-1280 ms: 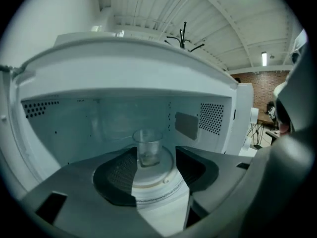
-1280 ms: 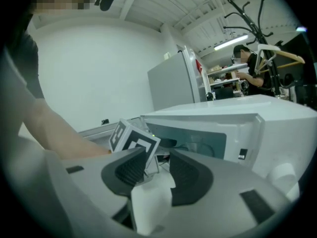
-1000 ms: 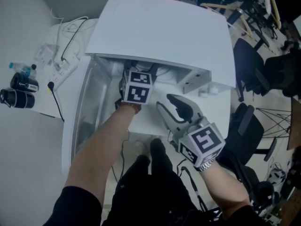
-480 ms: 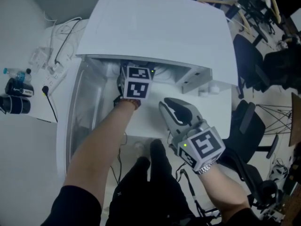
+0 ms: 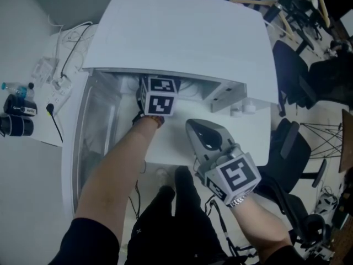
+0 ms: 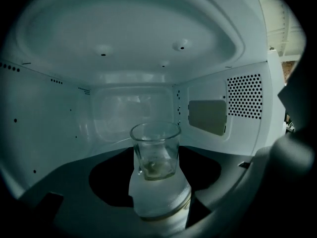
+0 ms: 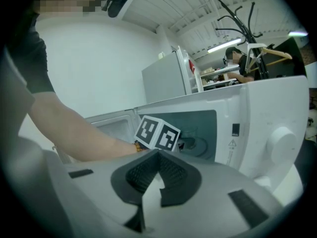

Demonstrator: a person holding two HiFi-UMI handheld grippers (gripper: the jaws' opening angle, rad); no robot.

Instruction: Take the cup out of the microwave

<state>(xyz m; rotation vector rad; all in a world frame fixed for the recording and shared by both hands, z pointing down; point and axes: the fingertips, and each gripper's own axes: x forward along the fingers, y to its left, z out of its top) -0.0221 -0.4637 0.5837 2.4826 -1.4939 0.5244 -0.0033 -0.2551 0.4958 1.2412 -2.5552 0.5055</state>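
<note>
Our left gripper (image 5: 157,97) has its fingers released, facing the glass cup (image 6: 155,150) inside the microwave (image 5: 182,32). Clenching off-centre could tip it. Our right gripper (image 5: 203,134) has its fingers clenched, empty.

Left gripper (image 5: 158,96), upper centre on an outstretched forearm, fingers wide apart; right gripper (image 5: 199,130), lower right, fingers just closed on nothing.

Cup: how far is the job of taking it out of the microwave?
Done: the door is open and the left gripper is inside the microwave. In hand: its jaws stand open towards the cup, not gripping it. Left: close on the cup, lift it out. The right gripper is outside, shut and empty.
</note>
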